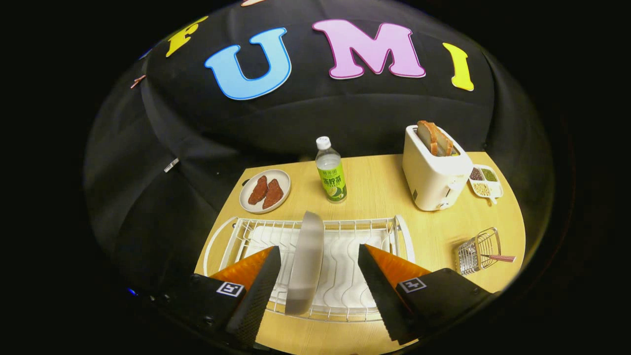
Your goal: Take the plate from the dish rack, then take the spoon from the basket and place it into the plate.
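Across the wooden table (374, 187), seen from the gripper's own camera, things sit well spread out. At the near edge lies the white wire dish rack (231, 236), and the plate (305, 261) stands upright on its rim in the rack's slots, edge-on to the camera. Bare rack tray shows on both sides of the plate, so there is open room left and right of it.

Beyond the rack, a small dish with two reddish-brown pieces (265, 191) sits near the table's left edge, a clear bottle with a green label (331, 172) stands just beyond the plate's top, and a white toaster with bread slices in it (434, 172) stands further right. A divided tray of grains (485, 182) sits beside the toaster, close to the far right edge. Nearer, well right of the rack, the wire basket (477, 251) holds the spoon (498, 257), its handle poking out to the right. Bare wood lies between rack and basket.

Now the gripper (319, 256): its fingers are spread wide, one either side of the plate, and neither touches it. Clear gaps show on both sides; it grips nothing.
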`<state>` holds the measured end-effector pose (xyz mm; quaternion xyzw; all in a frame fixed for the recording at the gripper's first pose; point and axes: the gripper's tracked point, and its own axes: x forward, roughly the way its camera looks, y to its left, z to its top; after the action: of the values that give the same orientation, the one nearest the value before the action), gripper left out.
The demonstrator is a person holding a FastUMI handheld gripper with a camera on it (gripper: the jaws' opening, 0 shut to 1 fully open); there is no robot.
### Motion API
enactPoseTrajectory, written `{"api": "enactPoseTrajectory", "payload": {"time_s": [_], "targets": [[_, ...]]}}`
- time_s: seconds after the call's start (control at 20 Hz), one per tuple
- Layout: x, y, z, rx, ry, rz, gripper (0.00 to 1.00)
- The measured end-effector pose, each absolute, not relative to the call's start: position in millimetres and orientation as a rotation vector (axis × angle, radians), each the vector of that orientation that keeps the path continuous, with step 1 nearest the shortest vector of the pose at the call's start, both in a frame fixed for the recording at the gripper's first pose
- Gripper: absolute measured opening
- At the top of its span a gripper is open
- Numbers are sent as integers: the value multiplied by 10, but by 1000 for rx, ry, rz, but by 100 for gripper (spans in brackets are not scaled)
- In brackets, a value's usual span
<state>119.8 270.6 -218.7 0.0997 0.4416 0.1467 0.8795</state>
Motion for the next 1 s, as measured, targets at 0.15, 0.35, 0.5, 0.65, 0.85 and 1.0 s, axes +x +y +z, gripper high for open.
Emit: {"api": "enactPoseTrajectory", "payload": {"time_s": [0.15,0.35,0.5,0.65,0.85,1.0], "targets": [[1288,2819,-2384,206,958,303,76],[1264,2951,-2589,183,1013,298,56],[1272,2953,-2612,163,1025,260,40],[1280,2914,-2589,123,1032,203,34],[1302,2984,-2499,34,1015,188,32],[1402,3011,-2371,-5,973,157,32]]}}
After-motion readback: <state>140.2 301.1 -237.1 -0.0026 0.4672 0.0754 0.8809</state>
